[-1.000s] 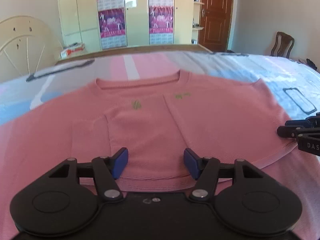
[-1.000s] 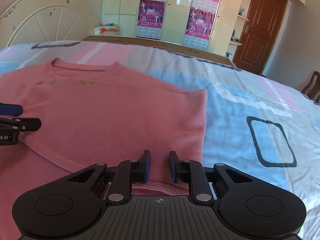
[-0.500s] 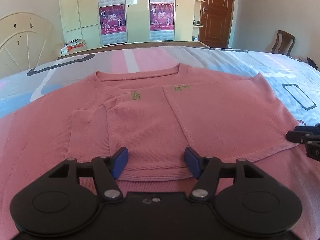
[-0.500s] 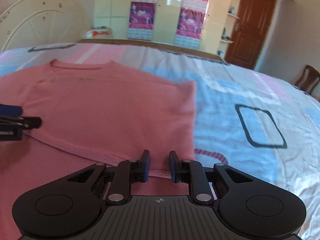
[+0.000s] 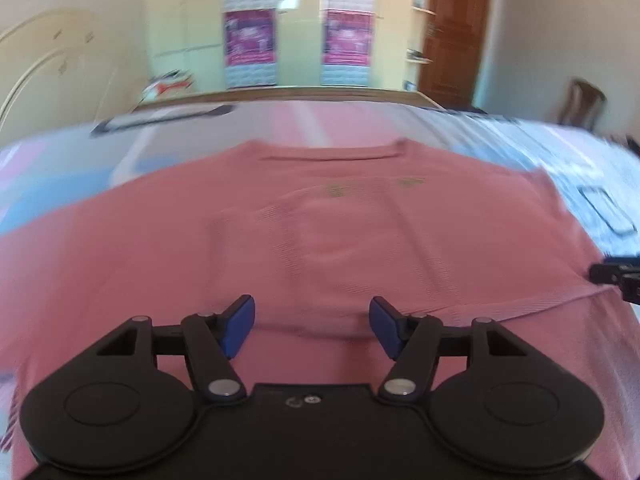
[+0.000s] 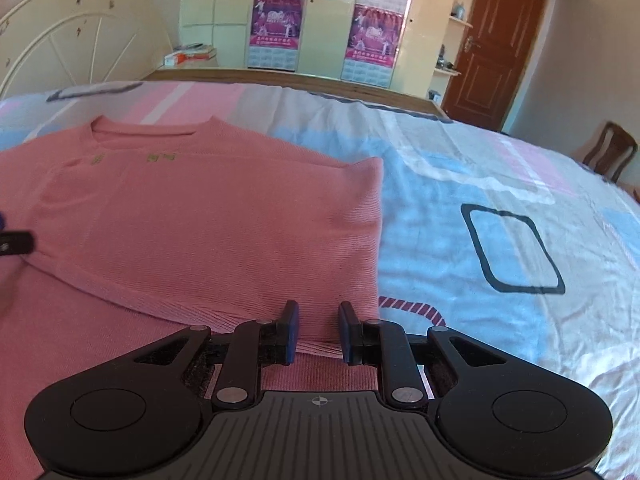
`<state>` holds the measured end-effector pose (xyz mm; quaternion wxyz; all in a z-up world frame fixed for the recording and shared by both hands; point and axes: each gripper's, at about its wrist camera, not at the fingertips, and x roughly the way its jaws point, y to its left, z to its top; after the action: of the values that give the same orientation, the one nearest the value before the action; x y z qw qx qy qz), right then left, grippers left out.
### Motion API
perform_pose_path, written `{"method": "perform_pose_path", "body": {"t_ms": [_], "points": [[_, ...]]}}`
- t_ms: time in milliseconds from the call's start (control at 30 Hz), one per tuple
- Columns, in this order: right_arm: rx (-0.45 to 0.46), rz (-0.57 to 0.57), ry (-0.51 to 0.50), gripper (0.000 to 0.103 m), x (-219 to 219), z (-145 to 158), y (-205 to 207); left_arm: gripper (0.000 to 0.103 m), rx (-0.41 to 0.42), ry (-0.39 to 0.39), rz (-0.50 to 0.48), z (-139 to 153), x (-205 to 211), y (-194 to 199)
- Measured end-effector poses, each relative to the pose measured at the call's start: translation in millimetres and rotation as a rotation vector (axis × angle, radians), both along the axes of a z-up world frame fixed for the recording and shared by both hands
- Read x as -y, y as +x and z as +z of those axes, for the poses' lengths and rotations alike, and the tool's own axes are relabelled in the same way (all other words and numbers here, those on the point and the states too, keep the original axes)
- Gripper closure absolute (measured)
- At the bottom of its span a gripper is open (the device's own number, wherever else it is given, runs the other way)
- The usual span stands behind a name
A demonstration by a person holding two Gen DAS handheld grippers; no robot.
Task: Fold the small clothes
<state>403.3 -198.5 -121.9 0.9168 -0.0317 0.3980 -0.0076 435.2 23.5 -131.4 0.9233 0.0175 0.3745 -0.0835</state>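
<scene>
**Bright daylight; left view smeared, right view crisp**

The room is evenly lit by soft daylight, with no hard shadows on the bed (image 6: 500,184). A pale glare sits on the glossy wardrobe (image 6: 320,12) between the posters (image 6: 276,20). The left wrist view is motion-blurred: posters, door (image 5: 456,32) and the shirt (image 5: 320,240) streak sideways, while the left hand-held gripper (image 5: 312,326) stays sharp. The right wrist view is in focus, down to the shirt's ribbing. Both views bow at the edges, with dark corner vignettes.
</scene>
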Motion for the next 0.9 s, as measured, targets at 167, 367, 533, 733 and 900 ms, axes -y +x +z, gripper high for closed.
{"method": "perform_pose_path", "body": {"t_ms": [167,367,533,733,900], "points": [[0.031,-0.011,0.041,0.083,-12,11,-4,0.041,0.009,0.001,0.164,0,-76,-20],[0.024,0.046,0.083,0.083,-62,17,7,0.041,-0.001,-0.009,0.391,0,-173,-53],[0.024,0.109,0.114,0.082,-120,22,22,0.042,0.005,-0.06,0.589,4,-260,-81],[0.04,0.181,0.154,0.066,-182,27,33,0.042,0.085,-0.356,0.86,5,-381,-115],[0.04,0.204,0.158,0.066,-218,31,38,0.042,0.153,-0.533,0.989,1,-443,-124]]}}
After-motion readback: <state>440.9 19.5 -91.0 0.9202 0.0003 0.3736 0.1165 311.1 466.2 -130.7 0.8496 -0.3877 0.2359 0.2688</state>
